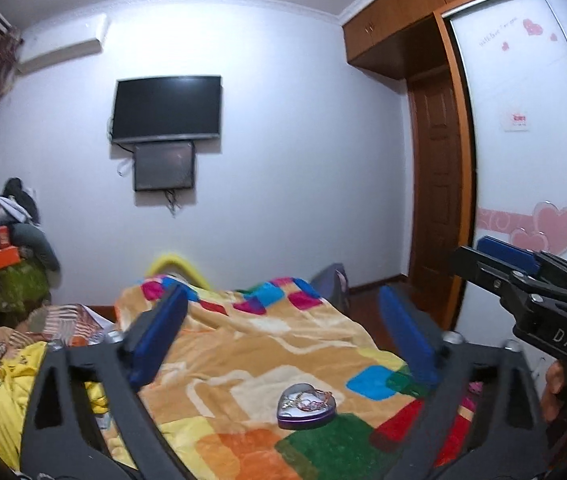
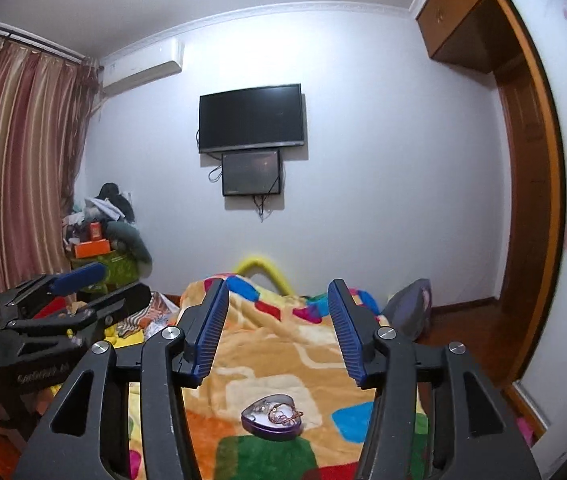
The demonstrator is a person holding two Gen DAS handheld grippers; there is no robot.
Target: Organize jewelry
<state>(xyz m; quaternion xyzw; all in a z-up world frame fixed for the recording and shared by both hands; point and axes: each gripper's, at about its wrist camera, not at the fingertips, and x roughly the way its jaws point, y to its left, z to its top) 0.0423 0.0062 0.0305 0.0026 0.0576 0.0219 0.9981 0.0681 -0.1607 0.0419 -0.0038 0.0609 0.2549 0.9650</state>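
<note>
A purple heart-shaped tin (image 1: 306, 407) lies open on the colourful blanket (image 1: 243, 344), with tangled gold and pink jewelry (image 1: 310, 398) inside. It also shows in the right wrist view (image 2: 273, 419), with its jewelry (image 2: 282, 414). My left gripper (image 1: 283, 312) is open and empty, held above and behind the tin. My right gripper (image 2: 279, 312) is open and empty, also above the tin. The right gripper shows at the right edge of the left wrist view (image 1: 495, 258). The left gripper shows at the left of the right wrist view (image 2: 99, 284).
The bed carries a patchwork blanket (image 2: 283, 344) and yellow bedding (image 1: 7, 384) at the left. A cluttered stand (image 2: 99, 248) sits by the curtain. A TV (image 2: 251, 118) hangs on the far wall. A wardrobe (image 1: 531, 152) and door (image 1: 439, 196) are at the right.
</note>
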